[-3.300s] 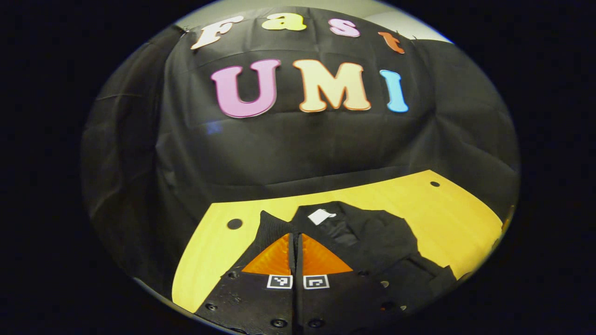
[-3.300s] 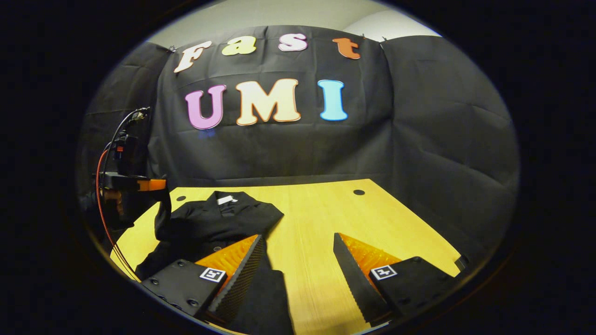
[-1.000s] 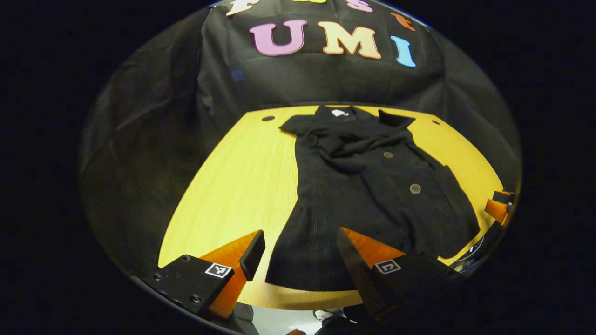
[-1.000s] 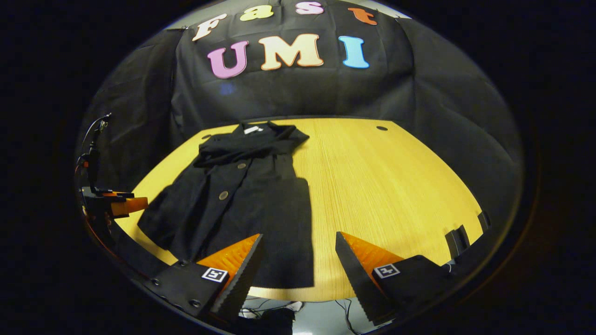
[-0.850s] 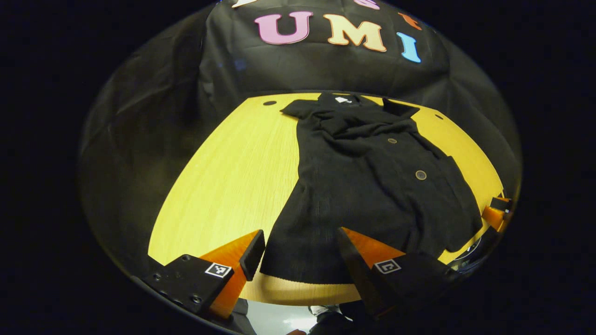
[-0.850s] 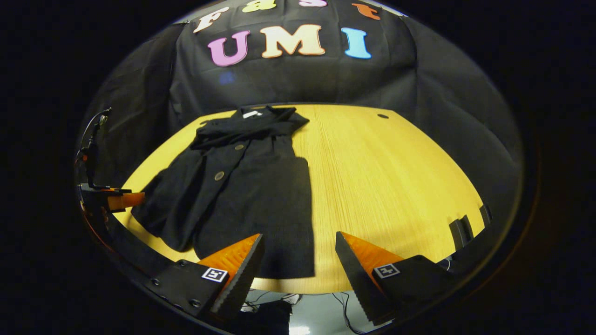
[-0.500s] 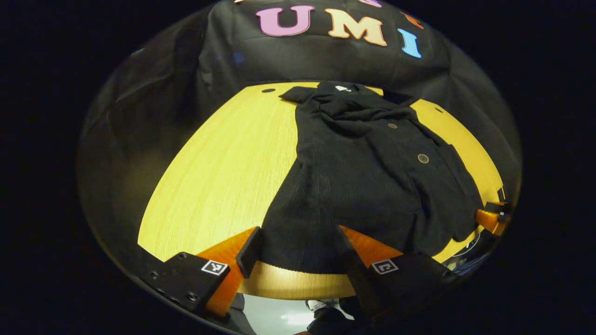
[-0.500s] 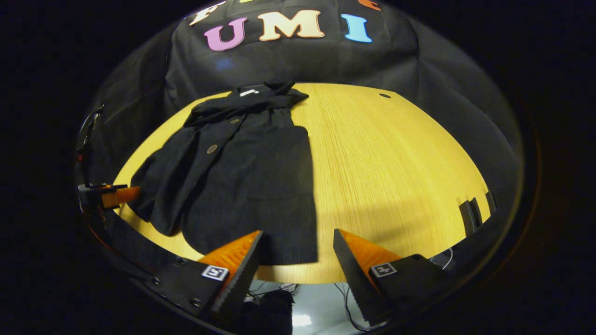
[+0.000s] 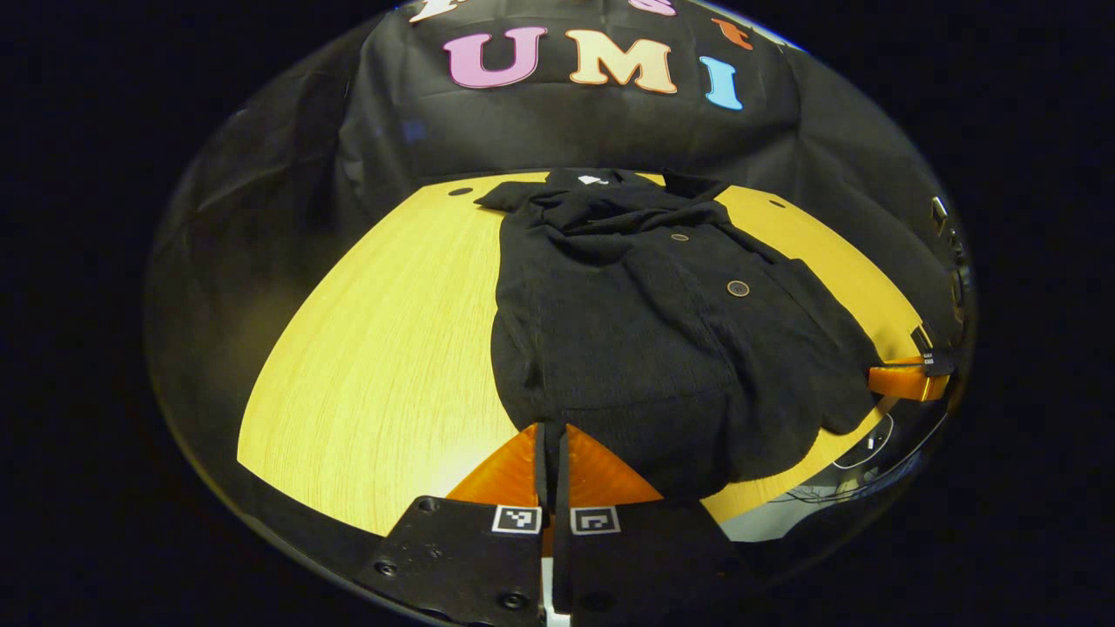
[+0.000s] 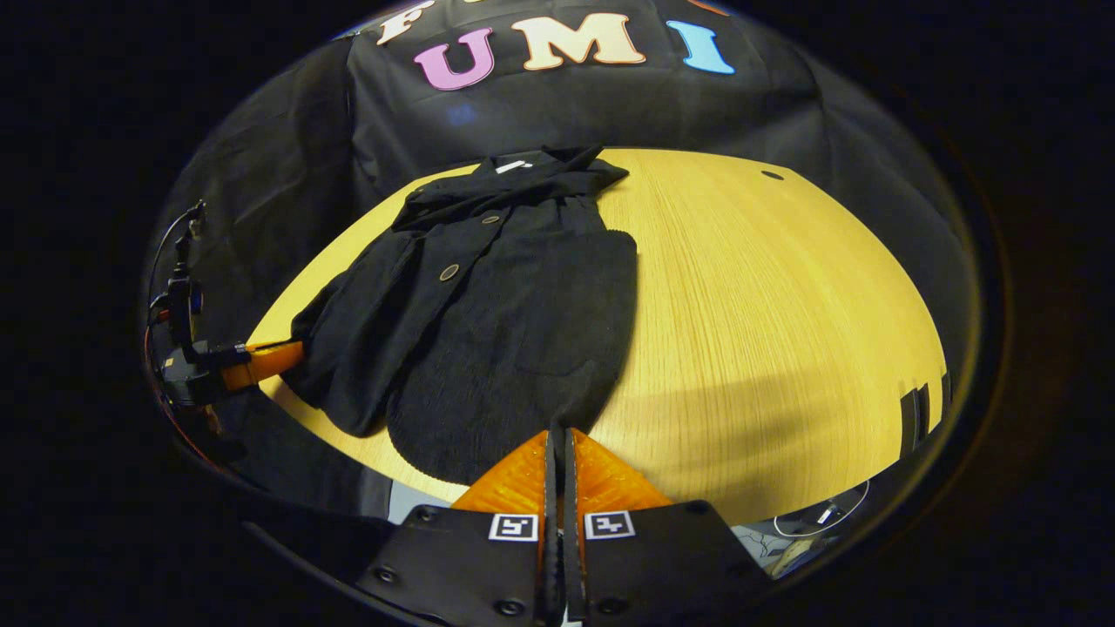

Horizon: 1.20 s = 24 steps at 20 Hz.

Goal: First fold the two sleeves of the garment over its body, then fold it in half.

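One black garment point(image 9: 645, 331) with two visible buttons point(image 9: 738, 288) lies on the yellow table point(image 9: 383, 348). The left gripper point(image 9: 550, 431) and the right gripper point(image 10: 558, 435) each pinch its near hem, fingers pressed together on the cloth.

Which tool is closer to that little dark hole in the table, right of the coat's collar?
The right tool. It is shut at the garment's near hem, on the hole's side; the left tool is at the hem's opposite corner.
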Tool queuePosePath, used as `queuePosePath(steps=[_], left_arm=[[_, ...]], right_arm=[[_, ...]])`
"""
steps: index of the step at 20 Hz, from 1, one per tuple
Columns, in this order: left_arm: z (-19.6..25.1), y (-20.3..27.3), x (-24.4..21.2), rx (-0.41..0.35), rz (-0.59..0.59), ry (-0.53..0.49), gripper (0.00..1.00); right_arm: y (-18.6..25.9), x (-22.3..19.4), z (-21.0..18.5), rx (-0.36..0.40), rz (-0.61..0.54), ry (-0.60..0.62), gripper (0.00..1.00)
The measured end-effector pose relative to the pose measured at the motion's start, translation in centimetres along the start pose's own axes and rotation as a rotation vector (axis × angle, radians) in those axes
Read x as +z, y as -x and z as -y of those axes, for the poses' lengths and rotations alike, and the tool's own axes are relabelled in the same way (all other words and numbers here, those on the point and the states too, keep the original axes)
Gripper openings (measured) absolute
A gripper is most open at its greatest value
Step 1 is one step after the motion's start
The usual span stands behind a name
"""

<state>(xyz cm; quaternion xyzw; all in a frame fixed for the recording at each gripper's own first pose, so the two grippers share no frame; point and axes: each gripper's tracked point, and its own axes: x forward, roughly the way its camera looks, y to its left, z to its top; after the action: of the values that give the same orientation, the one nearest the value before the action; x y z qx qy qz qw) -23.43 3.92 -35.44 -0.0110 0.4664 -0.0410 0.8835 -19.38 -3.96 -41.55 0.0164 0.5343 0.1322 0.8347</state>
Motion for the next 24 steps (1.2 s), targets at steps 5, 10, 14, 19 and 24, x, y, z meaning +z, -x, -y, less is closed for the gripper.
queuePosePath(steps=[5,10,14,19,24], left_arm=[[0.4,2.1,-1.0,-0.007,-0.076,0.123,0.0],[0.4,4.8,2.0,0.015,-0.018,0.183,0.0],[0.0,5.5,6.9,0.028,0.078,0.186,0.0],[-1.1,4.3,13.9,0.037,0.187,0.201,0.0],[-2.3,2.5,21.1,0.036,0.29,0.161,0.0]], right_arm=[[2.1,-0.1,0.0,0.051,0.026,0.029,0.05],[4.8,2.8,-0.1,0.1,0.108,0.039,0.05],[6.1,8.3,-1.2,0.139,0.217,0.046,0.05],[7.1,15.9,-1.8,0.152,0.341,0.043,0.05],[6.6,23.0,-2.2,0.143,0.435,0.054,0.05]])
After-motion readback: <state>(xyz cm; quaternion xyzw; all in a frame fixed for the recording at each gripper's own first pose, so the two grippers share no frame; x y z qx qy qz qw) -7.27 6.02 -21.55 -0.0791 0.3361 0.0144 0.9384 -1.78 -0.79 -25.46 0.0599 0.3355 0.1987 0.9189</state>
